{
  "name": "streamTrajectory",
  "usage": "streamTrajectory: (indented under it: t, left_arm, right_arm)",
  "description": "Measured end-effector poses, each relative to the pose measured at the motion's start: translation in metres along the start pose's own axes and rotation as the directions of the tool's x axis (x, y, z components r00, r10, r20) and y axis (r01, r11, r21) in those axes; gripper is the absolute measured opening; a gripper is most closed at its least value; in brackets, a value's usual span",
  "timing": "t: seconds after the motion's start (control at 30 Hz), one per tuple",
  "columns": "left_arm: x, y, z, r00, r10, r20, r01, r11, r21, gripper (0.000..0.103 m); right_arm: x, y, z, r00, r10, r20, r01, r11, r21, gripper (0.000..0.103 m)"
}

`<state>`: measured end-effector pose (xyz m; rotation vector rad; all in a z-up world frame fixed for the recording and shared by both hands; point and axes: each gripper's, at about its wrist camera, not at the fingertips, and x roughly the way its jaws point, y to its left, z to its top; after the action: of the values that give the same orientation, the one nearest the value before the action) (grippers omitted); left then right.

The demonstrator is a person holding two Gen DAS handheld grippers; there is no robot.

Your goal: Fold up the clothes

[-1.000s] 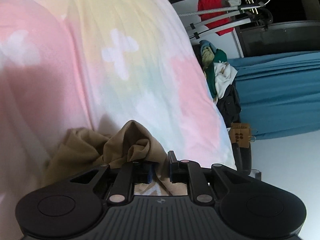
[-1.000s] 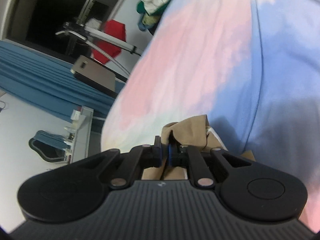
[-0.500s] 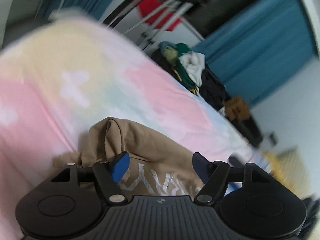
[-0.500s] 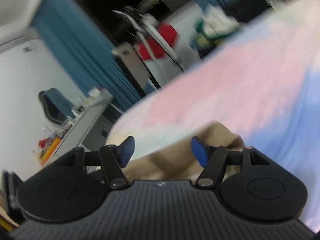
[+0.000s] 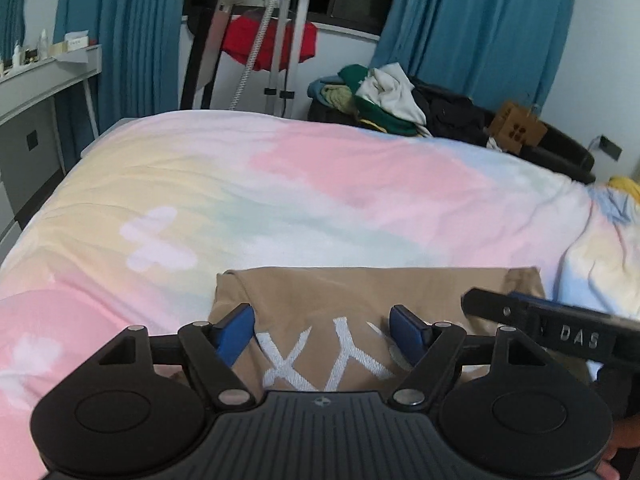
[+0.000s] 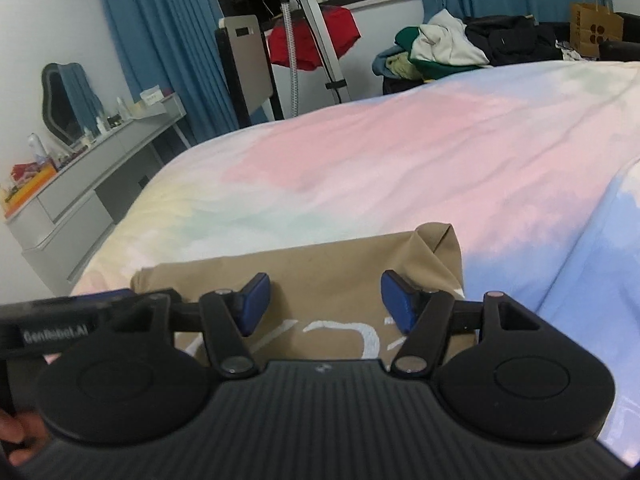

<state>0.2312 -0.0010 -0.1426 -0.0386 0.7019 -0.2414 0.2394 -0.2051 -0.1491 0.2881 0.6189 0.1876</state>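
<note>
Both grippers, left gripper [image 5: 322, 334] and right gripper [image 6: 324, 300], are hovering spread wide, empty, over the tan shirt [image 5: 360, 300] lying crosswise just ahead on the bed [image 5: 280, 184].

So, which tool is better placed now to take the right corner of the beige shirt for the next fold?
The right tool, probably. It is open above the beige shirt, and the shirt's far right corner lies just ahead of it. The left tool, also open, hovers over the printed letters, farther left.
</note>
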Motion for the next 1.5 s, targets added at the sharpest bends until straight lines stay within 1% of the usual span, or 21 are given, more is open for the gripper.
streamTrajectory:
  t: [0.07,0.27,0.4,0.47,0.6,0.67,0.77,0.83,0.9,1.0,1.1,1.17,1.23,1.37,1.5]
  left_arm:
    - [0.003,-0.001,-0.002,1.000,0.008,-0.005,-0.008,1.000,0.025,0.077]
    - [-0.003,0.000,-0.001,1.000,0.005,-0.001,-0.005,1.000,0.018,0.077]
    - [-0.022,-0.003,-0.002,1.000,-0.002,0.017,0.001,1.000,0.003,0.076]
    - [-0.037,-0.005,-0.004,0.999,-0.010,0.034,0.010,1.000,0.002,0.076]
    - [-0.067,-0.011,-0.012,0.998,-0.017,0.054,0.015,0.999,0.030,0.077]
    - [-0.079,-0.013,-0.017,0.998,-0.018,0.054,0.016,0.999,0.042,0.077]
    - [-0.085,-0.014,-0.024,0.999,-0.020,0.031,0.019,0.999,0.030,0.077]
    - [-0.083,-0.013,-0.027,1.000,-0.012,0.017,0.012,1.000,0.021,0.077]
    - [-0.078,-0.013,-0.030,1.000,0.004,0.006,-0.005,1.000,0.022,0.077]
    - [-0.071,-0.014,-0.032,1.000,0.014,-0.006,-0.014,0.999,0.030,0.079]
    - [-0.079,-0.010,-0.033,0.999,-0.029,-0.040,0.027,0.999,-0.036,0.080]
    - [-0.084,-0.007,-0.034,0.996,-0.063,-0.062,0.058,0.994,-0.088,0.080]
    - [-0.090,-0.003,-0.034,0.992,-0.099,-0.083,0.087,0.986,-0.141,0.080]
    - [-0.102,0.003,-0.035,0.978,-0.173,-0.118,0.140,0.959,-0.246,0.080]
    - [-0.114,0.010,-0.037,0.958,-0.248,-0.144,0.185,0.918,-0.350,0.081]
  right_arm:
    - [0.004,0.001,-0.002,1.000,-0.005,-0.008,0.005,1.000,-0.001,0.065]
    - [0.005,0.006,-0.001,1.000,-0.018,-0.014,0.018,0.999,-0.032,0.065]
    - [-0.013,0.011,0.003,1.000,-0.005,0.010,0.005,0.999,-0.036,0.065]
    - [-0.027,0.015,0.004,0.999,-0.005,0.036,0.006,0.999,-0.046,0.065]
    - [-0.056,0.021,0.002,0.998,0.002,0.057,0.001,0.999,-0.045,0.065]
    - [-0.068,0.024,-0.002,0.999,-0.006,0.052,0.009,0.998,-0.060,0.065]
    - [-0.078,0.026,-0.008,0.999,-0.025,0.039,0.028,0.997,-0.075,0.065]
    - [-0.077,0.024,-0.009,1.000,-0.020,0.019,0.022,0.997,-0.077,0.065]
    - [-0.074,0.023,-0.010,0.999,-0.027,0.019,0.028,0.996,-0.085,0.065]
    - [-0.063,0.018,-0.016,0.999,-0.015,-0.029,0.013,0.997,-0.075,0.065]
    - [-0.047,0.018,-0.024,0.995,-0.019,-0.101,0.010,0.996,-0.089,0.065]
    - [-0.042,0.020,-0.027,0.993,-0.024,-0.114,0.011,0.994,-0.109,0.065]
    - [-0.043,0.019,-0.024,0.993,-0.015,-0.116,0.004,0.996,-0.093,0.065]
    - [-0.048,0.014,-0.021,0.994,0.005,-0.113,-0.011,0.999,-0.047,0.065]
    - [-0.057,0.011,-0.017,0.996,0.015,-0.085,-0.015,1.000,0.004,0.065]
